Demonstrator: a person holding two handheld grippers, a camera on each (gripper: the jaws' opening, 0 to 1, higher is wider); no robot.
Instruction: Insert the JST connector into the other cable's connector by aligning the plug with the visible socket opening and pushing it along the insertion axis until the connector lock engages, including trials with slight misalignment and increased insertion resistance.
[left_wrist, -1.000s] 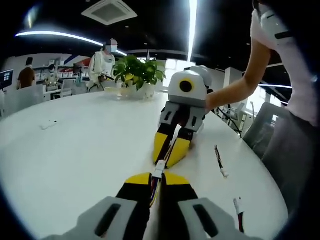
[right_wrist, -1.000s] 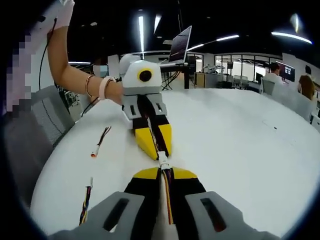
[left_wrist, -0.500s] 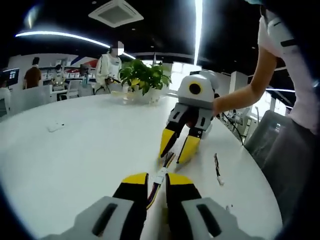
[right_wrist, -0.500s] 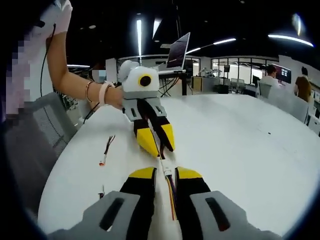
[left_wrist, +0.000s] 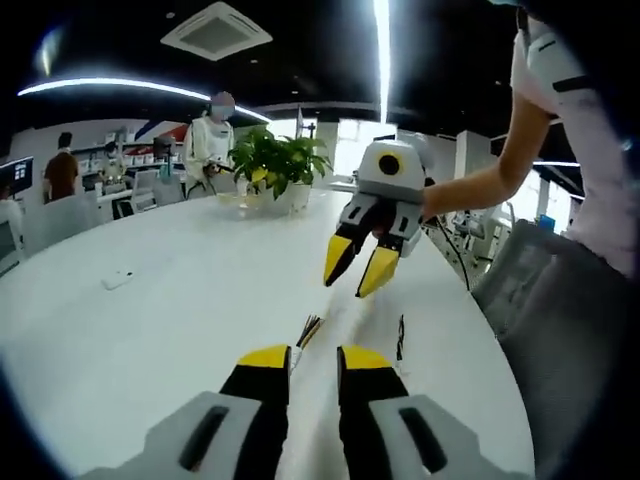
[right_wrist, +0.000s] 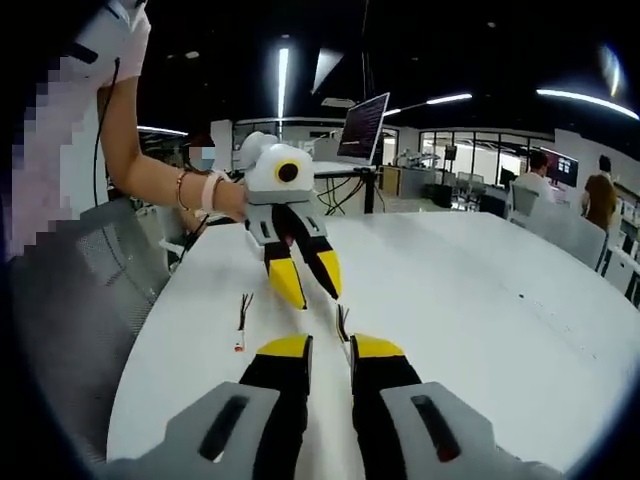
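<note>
Both my grippers hang above the white desk (left_wrist: 150, 300) with jaws parted and nothing in them — the left gripper (left_wrist: 314, 362) and the right gripper (right_wrist: 330, 346) face each other. The joined cable (left_wrist: 308, 330) lies on the desk just beyond my left jaws, between the two grippers, and a spare cable (right_wrist: 241, 322) lies off to one side. I judge the mating released, so the sound move is a check — look for a seated lock before touching it.

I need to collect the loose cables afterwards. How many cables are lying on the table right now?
2. One cable lies on the white table between the grippers' tips; a second cable lies off to the person's side. Others could be hidden behind the grippers.
</note>
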